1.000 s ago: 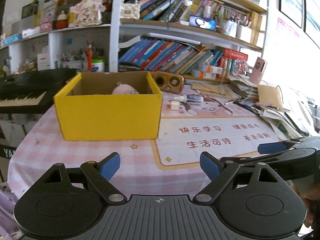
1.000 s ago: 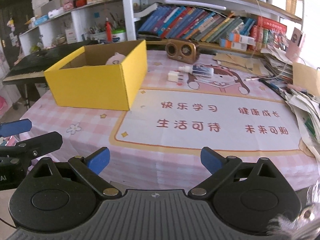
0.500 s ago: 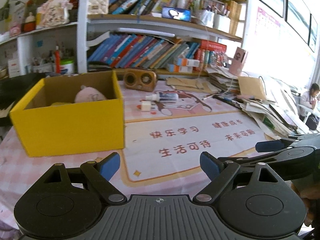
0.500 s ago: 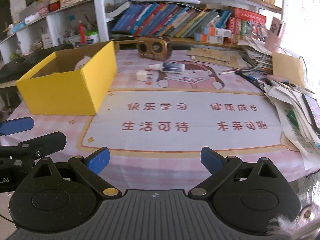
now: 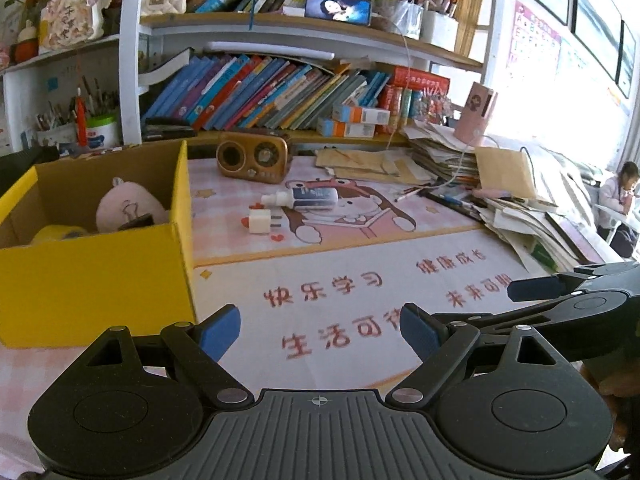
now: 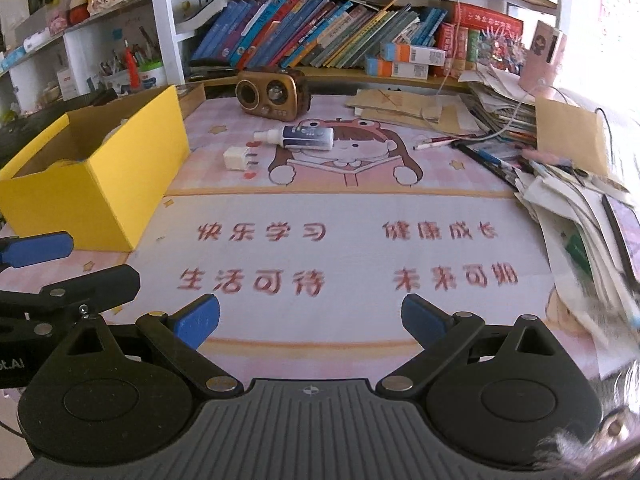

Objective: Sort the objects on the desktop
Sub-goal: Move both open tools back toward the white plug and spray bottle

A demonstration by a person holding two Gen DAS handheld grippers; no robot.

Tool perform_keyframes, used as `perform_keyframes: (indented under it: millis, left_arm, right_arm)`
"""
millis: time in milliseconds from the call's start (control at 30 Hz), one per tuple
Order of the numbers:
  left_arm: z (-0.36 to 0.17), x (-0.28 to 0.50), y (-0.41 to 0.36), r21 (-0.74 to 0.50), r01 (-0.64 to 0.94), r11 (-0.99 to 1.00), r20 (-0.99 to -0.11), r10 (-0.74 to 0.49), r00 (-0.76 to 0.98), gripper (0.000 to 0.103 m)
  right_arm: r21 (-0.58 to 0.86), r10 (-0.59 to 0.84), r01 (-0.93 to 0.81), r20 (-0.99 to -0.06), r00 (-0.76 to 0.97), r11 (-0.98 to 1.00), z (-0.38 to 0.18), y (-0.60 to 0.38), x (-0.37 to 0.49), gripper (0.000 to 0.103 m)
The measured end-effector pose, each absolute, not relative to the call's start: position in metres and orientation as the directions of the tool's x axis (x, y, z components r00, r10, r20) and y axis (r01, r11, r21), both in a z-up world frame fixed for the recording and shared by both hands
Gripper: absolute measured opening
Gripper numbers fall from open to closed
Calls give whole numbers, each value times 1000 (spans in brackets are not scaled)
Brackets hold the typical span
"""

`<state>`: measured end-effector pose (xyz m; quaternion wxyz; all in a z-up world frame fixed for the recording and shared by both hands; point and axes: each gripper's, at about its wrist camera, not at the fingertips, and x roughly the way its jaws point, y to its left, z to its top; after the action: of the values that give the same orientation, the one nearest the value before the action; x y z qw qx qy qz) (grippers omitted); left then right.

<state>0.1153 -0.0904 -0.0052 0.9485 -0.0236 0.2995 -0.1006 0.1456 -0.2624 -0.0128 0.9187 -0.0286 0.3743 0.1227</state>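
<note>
Grippers, left (image 5: pixel 320 330) and right (image 6: pixel 310 320), fingers apart and empty, are swinging from the yellow box (image 5: pixel 96 280) toward the bottle (image 6: pixel 298 137) and plug (image 6: pixel 236 158).

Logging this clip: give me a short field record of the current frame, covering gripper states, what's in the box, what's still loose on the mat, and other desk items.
left gripper: open, empty, above the mat
right gripper: open, empty, above the mat
yellow box: open top, left side of the desk
in box: pink plush toy, black binder clip, yellow item partly hidden
loose on mat: white plug adapter, small bottle lying on its side, close together
other desk items: brown radio, paper pile on the right
</note>
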Motion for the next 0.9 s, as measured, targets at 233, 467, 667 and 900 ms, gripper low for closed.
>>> perform_keyframes:
  millis: [233, 467, 667, 900]
  left_arm:
    - [-5, 150, -109, -94, 134, 986, -575, -164, 802, 89]
    - [-3, 180, -123, -69, 80, 994, -593, -106, 798, 89]
    - [-2, 202, -129, -56, 29, 998, -605, -57, 794, 89]
    - [-2, 228, -133, -31, -44, 999, -609, 16, 793, 89]
  right_arm:
    - [50, 239, -289, -704, 669, 956, -13, -279, 198, 98]
    - [79, 291, -338, -710, 641, 938, -14, -290, 243, 98]
    - [109, 341, -384, -715, 610, 917, -18, -295, 279, 98]
    - [135, 390, -431, -712, 584, 892, -22, -296, 313, 98]
